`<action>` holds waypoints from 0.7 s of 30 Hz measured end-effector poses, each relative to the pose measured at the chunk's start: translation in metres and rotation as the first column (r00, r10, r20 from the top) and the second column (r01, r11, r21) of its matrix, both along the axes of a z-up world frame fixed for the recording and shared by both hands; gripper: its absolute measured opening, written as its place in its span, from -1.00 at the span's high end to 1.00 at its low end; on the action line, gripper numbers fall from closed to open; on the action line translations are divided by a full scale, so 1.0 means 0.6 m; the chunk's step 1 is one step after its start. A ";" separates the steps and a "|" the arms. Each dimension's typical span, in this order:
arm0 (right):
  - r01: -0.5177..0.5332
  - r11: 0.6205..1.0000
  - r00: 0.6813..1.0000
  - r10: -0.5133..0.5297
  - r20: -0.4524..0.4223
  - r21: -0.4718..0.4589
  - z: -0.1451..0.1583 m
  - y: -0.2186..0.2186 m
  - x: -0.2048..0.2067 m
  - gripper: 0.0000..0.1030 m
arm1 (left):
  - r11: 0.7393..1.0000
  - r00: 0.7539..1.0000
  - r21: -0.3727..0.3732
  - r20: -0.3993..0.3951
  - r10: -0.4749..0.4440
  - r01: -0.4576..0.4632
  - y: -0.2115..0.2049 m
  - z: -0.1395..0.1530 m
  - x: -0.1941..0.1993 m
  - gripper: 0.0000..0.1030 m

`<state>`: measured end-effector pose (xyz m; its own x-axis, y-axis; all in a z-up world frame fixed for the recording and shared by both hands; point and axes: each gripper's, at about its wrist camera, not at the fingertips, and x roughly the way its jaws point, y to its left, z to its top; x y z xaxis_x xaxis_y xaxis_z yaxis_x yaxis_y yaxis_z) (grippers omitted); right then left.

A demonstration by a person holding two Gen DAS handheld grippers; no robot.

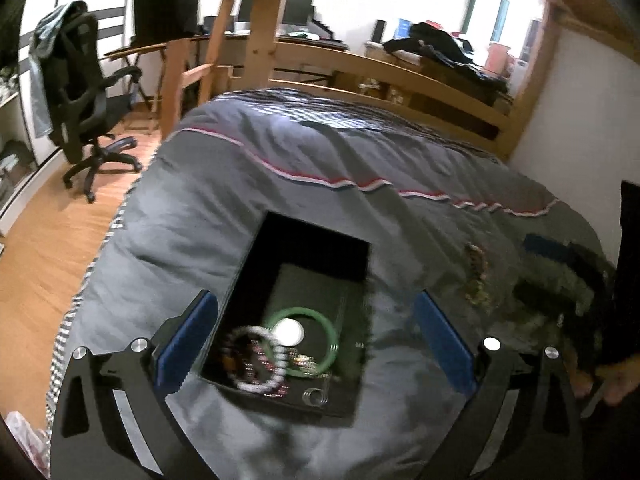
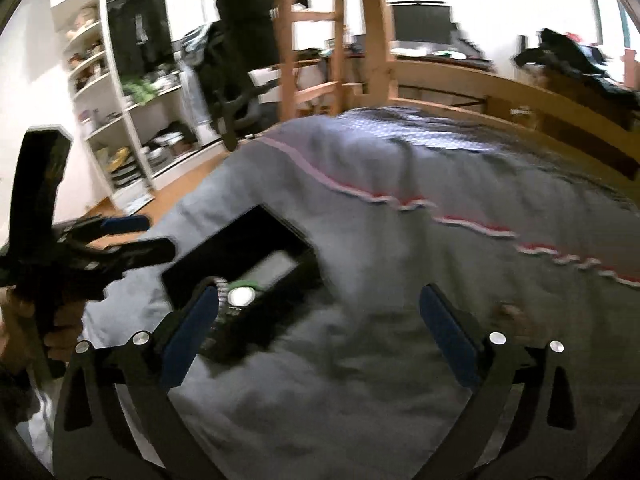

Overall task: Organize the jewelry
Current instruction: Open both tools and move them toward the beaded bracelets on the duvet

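A shallow black rectangular jewelry box point(image 1: 308, 248) lies open on the grey quilted bedcover point(image 1: 320, 168), near its front part; inside it sit a green jade-like bangle point(image 1: 326, 322), a round white bead or pearl-like piece point(image 1: 287, 331) within the bangle's ring, a white-and-dark beaded bracelet point(image 1: 256, 364) overlapping the bangle's left side, and a small silver coiled ring point(image 1: 316, 396) at the box's near edge; other small pieces under the bracelet are too blurred to tell.

The left gripper point(image 1: 316, 340) hangs above the box with its 2 blue-padded fingers point(image 1: 186, 340) spread wide, nothing between the pads but the view down into the box; it grasps nothing.

The right gripper point(image 2: 320, 336) is likewise fully released, its blue pads point(image 2: 188, 336) wide apart over bare bedcover, the box point(image 2: 240, 248) just beyond its left finger; it holds nothing.

To the right of the box, apart from it, a loose heap of brownish-gold beaded jewelry point(image 1: 478, 276) rests on the cover.

A hand point(image 2: 48, 320) grips the left gripper's handle in the right wrist view.

A black office chair point(image 1: 80, 92) stands on the wooden floor beyond the bed.
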<state>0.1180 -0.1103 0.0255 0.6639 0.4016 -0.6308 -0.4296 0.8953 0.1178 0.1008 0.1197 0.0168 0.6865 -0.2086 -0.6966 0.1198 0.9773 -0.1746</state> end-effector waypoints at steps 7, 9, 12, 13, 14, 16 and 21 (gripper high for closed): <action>0.128 0.991 0.991 -0.129 -0.020 -0.044 0.005 -0.135 -0.008 -0.93 | 0.999 0.999 0.021 -0.007 -0.039 0.040 -0.065 -0.003 0.000 -0.88; 0.134 0.989 0.990 -0.136 -0.032 -0.066 -0.002 -0.153 -0.007 -0.93 | 0.998 0.998 0.014 -0.015 -0.059 0.059 -0.087 -0.005 0.006 -0.88; 0.145 0.986 0.988 -0.148 -0.031 -0.079 -0.014 -0.171 -0.010 -0.93 | 0.995 0.994 0.016 -0.027 -0.102 0.102 -0.124 -0.010 0.019 -0.88; 0.144 0.987 0.989 -0.146 -0.033 -0.070 -0.020 -0.174 -0.011 -0.92 | 0.993 0.993 0.022 -0.033 -0.116 0.117 -0.137 -0.012 0.025 -0.88; 0.141 0.988 0.989 -0.143 -0.038 -0.062 -0.026 -0.175 -0.011 -0.92 | 0.990 0.990 0.032 -0.036 -0.133 0.134 -0.155 -0.015 0.031 -0.88; 0.135 0.990 0.989 -0.137 -0.049 -0.048 -0.040 -0.176 -0.008 -0.92 | 0.984 0.985 0.048 -0.032 -0.170 0.171 -0.189 -0.018 0.045 -0.88; 0.102 0.995 0.990 -0.102 -0.098 -0.013 -0.079 -0.175 -0.002 -0.92 | 0.967 0.969 0.066 -0.043 -0.242 0.244 -0.266 -0.033 0.089 -0.88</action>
<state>0.1170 -0.2150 -0.0219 0.6360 0.3294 -0.6978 -0.3227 0.9350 0.1473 0.1540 -0.0398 -0.0027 0.5966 -0.3161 -0.7377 0.3506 0.9295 -0.1148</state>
